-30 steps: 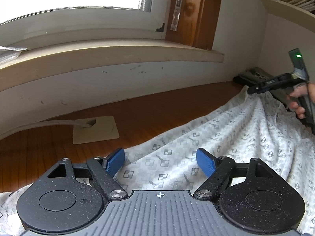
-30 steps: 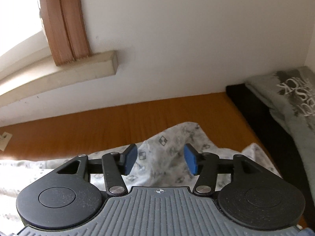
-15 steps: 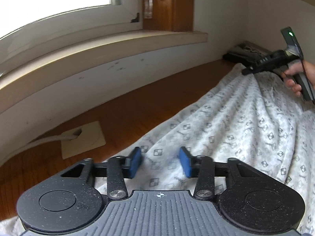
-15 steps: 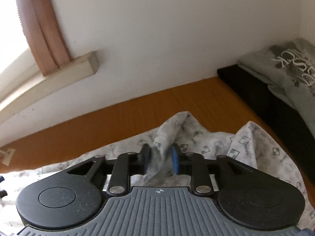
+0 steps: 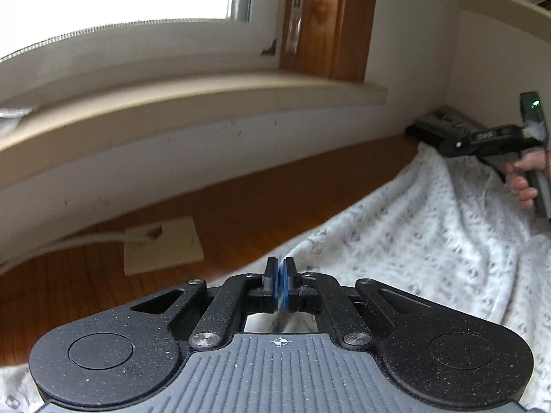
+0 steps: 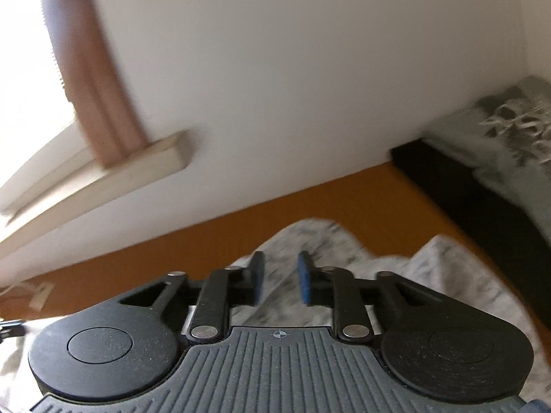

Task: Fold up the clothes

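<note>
Left gripper (image 5: 279,275) has shut on the cloth (image 5: 430,241) edge. Right gripper (image 6: 278,277), jaws opening, unpinched cloth between, lies along that edge to its right.

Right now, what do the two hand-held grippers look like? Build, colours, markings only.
Both match. The left hand-held gripper has a speckled matte black body with two round discs, silver pivot pins, black linkage arms, blue finger pads, and a ribbed grey centre plate with a small crosshair mark. The right hand-held gripper is identical; seen from the side, it has a black pistol-style handle and a green light. No cables or sleeves visible.
</note>
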Demonstrator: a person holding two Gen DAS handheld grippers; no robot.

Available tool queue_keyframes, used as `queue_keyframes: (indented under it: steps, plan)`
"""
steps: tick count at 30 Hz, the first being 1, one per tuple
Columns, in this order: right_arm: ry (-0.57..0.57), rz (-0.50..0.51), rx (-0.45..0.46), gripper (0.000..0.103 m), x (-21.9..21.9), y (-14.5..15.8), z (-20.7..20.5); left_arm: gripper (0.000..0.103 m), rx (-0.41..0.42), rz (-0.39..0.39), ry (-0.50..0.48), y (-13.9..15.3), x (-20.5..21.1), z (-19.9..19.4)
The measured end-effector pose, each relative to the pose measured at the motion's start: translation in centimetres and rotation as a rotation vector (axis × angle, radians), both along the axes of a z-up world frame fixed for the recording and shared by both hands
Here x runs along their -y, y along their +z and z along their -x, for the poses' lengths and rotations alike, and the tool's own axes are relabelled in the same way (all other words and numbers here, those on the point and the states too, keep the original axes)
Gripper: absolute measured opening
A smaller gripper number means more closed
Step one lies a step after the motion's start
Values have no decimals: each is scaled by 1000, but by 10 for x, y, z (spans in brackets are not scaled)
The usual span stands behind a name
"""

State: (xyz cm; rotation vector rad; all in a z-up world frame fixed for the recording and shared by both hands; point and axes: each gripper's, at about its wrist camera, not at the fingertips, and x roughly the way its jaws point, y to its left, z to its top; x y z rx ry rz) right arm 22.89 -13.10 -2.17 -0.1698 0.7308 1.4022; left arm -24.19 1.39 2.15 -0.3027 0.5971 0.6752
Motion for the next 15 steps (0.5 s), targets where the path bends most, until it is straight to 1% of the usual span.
queue_keyframes:
  steps: [1, 4, 8, 12, 15]
  plan:
    - [12, 14, 1, 39, 0, -2, 3, 3, -5, 4, -1, -1, 0, -1]
    - [31, 57, 19, 39, 4, -9, 13, 5, -8, 5, -2, -6, 1, 1]
    - [79, 85, 12, 38, 22, -14, 28, 5, 24, 21, -5, -8, -2, 6]
    - [116, 92, 47, 38, 28, -17, 49, 5, 40, 32, -6, -7, -4, 8]
    - [119, 85, 52, 38, 25, -17, 59, 5, 46, 38, -8, -6, -5, 9]
